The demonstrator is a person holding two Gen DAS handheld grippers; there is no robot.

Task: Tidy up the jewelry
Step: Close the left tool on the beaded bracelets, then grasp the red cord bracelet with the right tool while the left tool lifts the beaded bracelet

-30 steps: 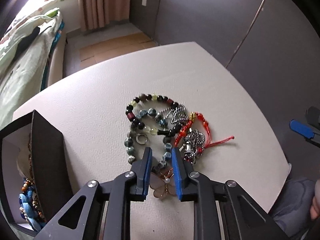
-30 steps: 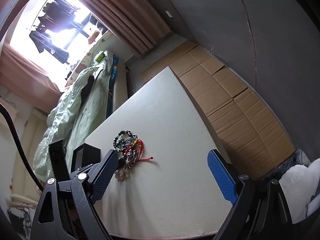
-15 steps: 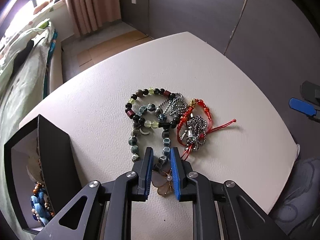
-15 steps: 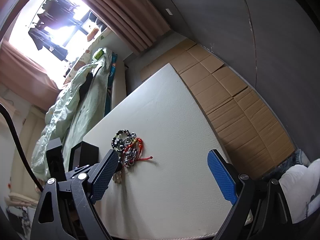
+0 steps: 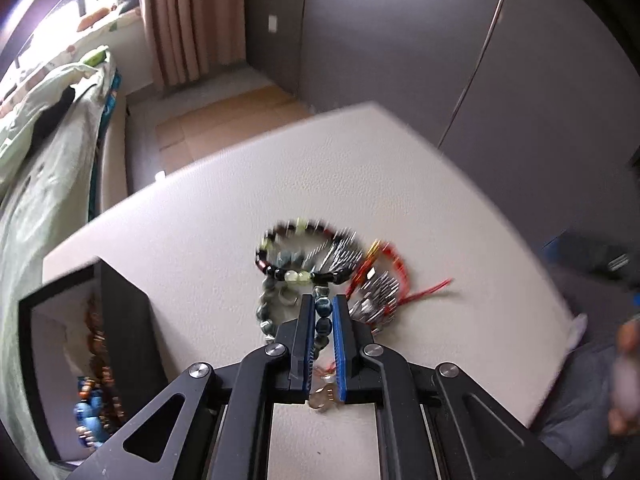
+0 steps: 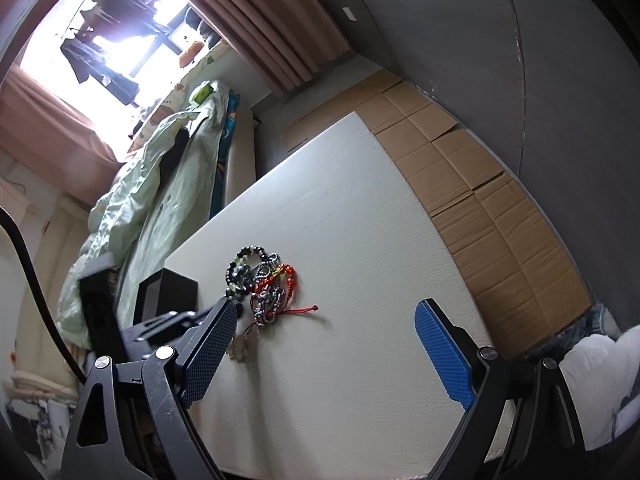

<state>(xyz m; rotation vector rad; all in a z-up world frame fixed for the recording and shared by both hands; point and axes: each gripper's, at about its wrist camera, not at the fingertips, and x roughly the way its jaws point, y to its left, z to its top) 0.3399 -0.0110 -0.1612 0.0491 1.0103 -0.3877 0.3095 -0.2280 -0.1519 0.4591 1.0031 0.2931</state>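
Note:
A tangle of jewelry lies on the white table: a dark bead bracelet, a blue-grey bead bracelet, a silver chain and a red cord bracelet. My left gripper is shut on the blue-grey bead strand, with a translucent flower pendant between its fingers lower down. The jewelry pile also shows in the right wrist view. My right gripper is wide open and empty, above the table's near edge to the right of the pile.
An open black jewelry box holding beaded pieces stands at the left of the pile; it also shows in the right wrist view. A bed with green bedding lies beyond the table. Cardboard covers the floor to the right.
My left gripper has pushed forward and closed further, from around the flower pendant onto the blue-grey bead strand. The left view is blurred by motion. The right gripper has stayed open and almost still.

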